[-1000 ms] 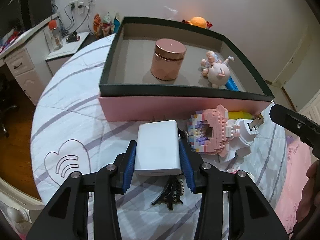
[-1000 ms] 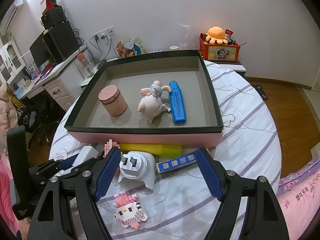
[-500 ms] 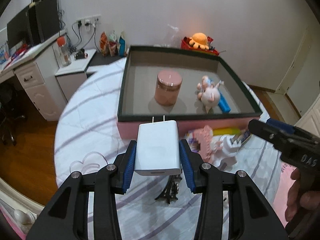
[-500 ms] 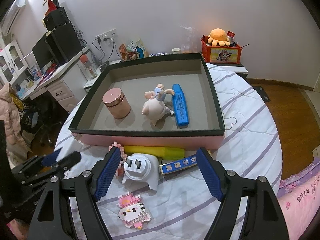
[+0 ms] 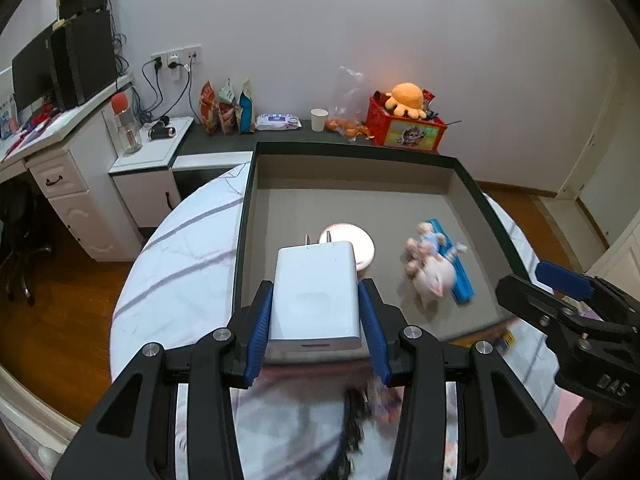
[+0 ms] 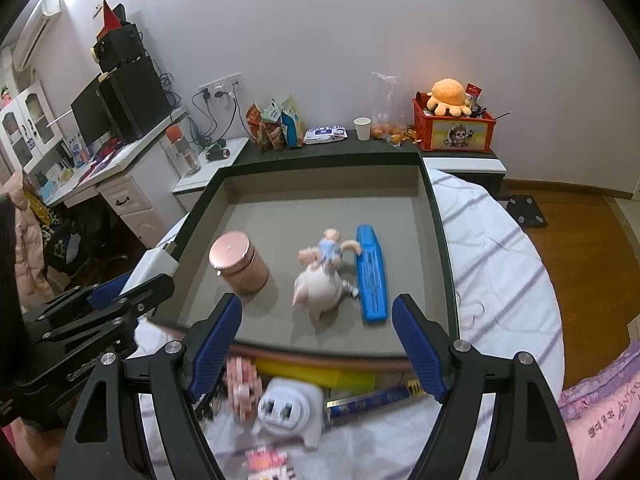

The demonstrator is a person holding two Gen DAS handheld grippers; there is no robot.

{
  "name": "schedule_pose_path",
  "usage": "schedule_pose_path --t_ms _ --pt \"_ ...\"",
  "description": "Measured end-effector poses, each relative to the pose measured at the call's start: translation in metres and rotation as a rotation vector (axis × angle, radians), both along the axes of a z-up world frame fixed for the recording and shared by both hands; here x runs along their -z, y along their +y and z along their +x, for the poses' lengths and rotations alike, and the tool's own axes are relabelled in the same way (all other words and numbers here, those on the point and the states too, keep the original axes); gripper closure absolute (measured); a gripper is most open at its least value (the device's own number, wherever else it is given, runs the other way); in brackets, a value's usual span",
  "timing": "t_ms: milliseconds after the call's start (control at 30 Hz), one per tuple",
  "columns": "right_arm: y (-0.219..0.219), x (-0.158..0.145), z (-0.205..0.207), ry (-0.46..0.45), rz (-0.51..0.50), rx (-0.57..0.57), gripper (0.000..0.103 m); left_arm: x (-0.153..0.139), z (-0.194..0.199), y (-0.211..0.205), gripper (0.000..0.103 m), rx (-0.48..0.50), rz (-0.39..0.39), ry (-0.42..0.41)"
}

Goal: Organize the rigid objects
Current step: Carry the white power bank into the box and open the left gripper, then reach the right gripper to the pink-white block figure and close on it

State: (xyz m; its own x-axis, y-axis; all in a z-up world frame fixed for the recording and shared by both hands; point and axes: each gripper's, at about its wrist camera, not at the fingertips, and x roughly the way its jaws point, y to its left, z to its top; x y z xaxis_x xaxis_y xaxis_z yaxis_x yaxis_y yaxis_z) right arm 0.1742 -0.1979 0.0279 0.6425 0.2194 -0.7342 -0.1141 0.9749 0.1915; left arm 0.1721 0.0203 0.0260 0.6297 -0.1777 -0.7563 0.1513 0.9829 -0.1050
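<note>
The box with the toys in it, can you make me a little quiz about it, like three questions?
1. True or false: the left gripper is shut on the white charger.
2. Which thing lies in the box right beside the pig toy? A) blue case B) yellow bar C) white plug adapter
3. Fill in: the right gripper is ____ and holds nothing.

Key: 1 true. 2 A; the yellow bar and the white plug adapter lie outside the box, in front of its near wall. 3 open.

Two wrist views above shared tray (image 5: 472, 184)
</note>
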Motion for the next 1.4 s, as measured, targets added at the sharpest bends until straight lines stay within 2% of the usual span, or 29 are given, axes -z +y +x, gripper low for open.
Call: schedule_pose_path --t_ms 400,533,633,700,900,1100,1233,1400 --pt "-0.005 0.024 0.038 0.058 -0.001 0.013 0.024 0.051 0.048 -0.005 0.062 -0.015 0.013 0.113" --pt "-0.006 0.027 0.042 0.068 -0.003 0.019 0.024 0.052 0.049 -0.010 0.062 -0.005 0.029 0.104" --pt "-0.006 0.029 0.042 0.074 -0.001 0.021 0.024 0.051 0.049 -0.012 0.047 -0.015 0.045 0.098" --pt "-0.006 0.030 0.041 0.077 -0.002 0.021 0.024 0.048 0.047 -0.014 0.029 -0.006 0.037 0.093" --pt "-0.006 0.028 0.035 0.072 -0.003 0.025 0.024 0.038 0.039 -0.019 0.010 -0.021 0.067 0.059" --pt "-0.008 0.024 0.025 0.060 -0.003 0.033 0.024 0.028 0.029 -0.011 0.006 -0.040 0.034 0.064" --pt "-0.009 0.018 0.016 0.048 0.004 0.033 0.024 0.021 0.014 -0.008 0.004 -0.055 0.064 0.043" --pt "-0.010 0.010 0.002 0.031 0.007 0.036 0.024 0.013 -0.009 -0.002 0.004 -0.061 0.054 0.040"
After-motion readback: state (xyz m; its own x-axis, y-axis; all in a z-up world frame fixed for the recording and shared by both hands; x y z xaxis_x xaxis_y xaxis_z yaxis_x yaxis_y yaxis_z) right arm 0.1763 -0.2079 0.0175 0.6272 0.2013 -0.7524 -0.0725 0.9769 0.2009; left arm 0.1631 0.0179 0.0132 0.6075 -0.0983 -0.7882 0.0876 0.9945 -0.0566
